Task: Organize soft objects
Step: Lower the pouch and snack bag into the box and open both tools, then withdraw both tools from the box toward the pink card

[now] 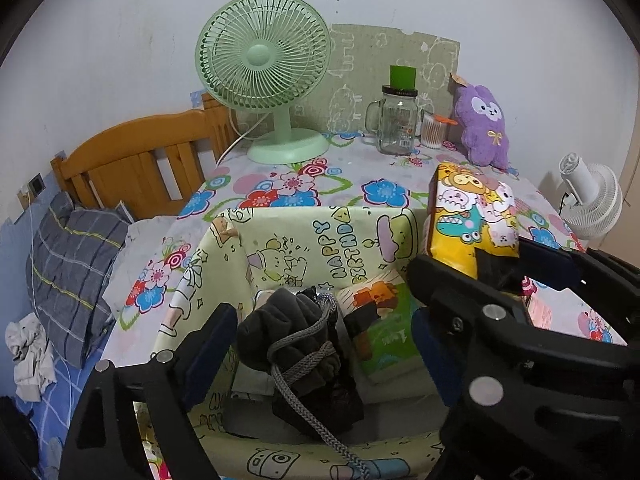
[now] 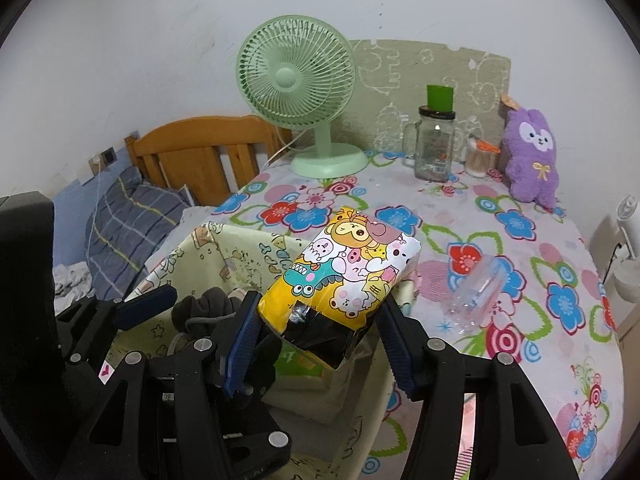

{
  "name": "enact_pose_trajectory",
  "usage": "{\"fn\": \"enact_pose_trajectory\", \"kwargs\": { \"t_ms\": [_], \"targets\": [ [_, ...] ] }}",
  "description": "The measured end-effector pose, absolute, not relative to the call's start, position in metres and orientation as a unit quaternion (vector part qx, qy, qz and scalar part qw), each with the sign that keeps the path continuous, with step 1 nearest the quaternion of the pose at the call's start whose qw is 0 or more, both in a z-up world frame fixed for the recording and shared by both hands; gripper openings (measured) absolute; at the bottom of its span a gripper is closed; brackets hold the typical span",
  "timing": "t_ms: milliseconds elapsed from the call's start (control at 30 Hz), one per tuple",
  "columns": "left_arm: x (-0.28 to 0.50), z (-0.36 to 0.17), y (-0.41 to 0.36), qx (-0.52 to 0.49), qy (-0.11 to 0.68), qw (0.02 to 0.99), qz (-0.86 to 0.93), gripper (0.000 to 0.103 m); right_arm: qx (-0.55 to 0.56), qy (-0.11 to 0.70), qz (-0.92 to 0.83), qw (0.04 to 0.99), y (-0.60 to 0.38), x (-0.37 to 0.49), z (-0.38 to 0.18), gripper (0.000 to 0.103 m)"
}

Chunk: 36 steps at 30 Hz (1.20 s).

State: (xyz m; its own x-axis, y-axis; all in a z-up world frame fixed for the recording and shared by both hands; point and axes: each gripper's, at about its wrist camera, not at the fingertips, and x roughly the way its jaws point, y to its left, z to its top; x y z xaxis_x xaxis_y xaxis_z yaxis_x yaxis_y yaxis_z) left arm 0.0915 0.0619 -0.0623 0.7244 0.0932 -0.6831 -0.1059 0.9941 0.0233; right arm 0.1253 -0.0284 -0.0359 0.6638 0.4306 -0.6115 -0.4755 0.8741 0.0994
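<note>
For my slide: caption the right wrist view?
Right gripper holds a cartoon tissue pack above the fabric bin.

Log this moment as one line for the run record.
left gripper: open over dark pouch in fabric bin | right gripper: shut on yellow cartoon pack, above bin rim | purple plush: on table

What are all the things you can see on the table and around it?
Fan: one, green, back of table.
Glass jar: one, clear, green cap, right of fan.
Cotton swab tub: one, clear, beside jar.
Plush bunny: one, purple, back right.
Fabric bin: one, pale yellow, front of table.
Dark pouch: one, grey, corded, inside bin.
Tissue pack: one, yellow cartoon print, over bin's right edge.
Pillow: one, blue plaid, on bed.
Left gripper: open, around pouch.
Right gripper: shut on tissue pack.
</note>
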Motion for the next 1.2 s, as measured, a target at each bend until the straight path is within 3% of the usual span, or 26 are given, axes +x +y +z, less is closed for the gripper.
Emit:
{"fn": "enact_pose_trajectory", "kwargs": {
  "t_ms": [200, 333, 467, 1200],
  "targets": [
    [0.085, -0.059, 0.063, -0.015, 0.365, 0.93, 0.047, 0.093, -0.039, 0.334, 0.266, 0.903, -0.02, 0.128, -0.041, 0.066],
    [0.082, -0.057, 0.063, -0.013, 0.361, 0.931, 0.05, 0.094, -0.037, 0.325, 0.265, 0.907, -0.019, 0.125, -0.04, 0.082],
    [0.08, -0.054, 0.061, -0.014, 0.356, 0.933, 0.048, 0.094, -0.037, 0.315, 0.261, 0.912, -0.022, 0.121, -0.036, 0.089],
    [0.06, -0.025, 0.019, 0.004, 0.315, 0.948, 0.034, 0.094, -0.031, 0.278, 0.198, 0.94, -0.068, 0.096, -0.007, 0.093]
  ]
}}
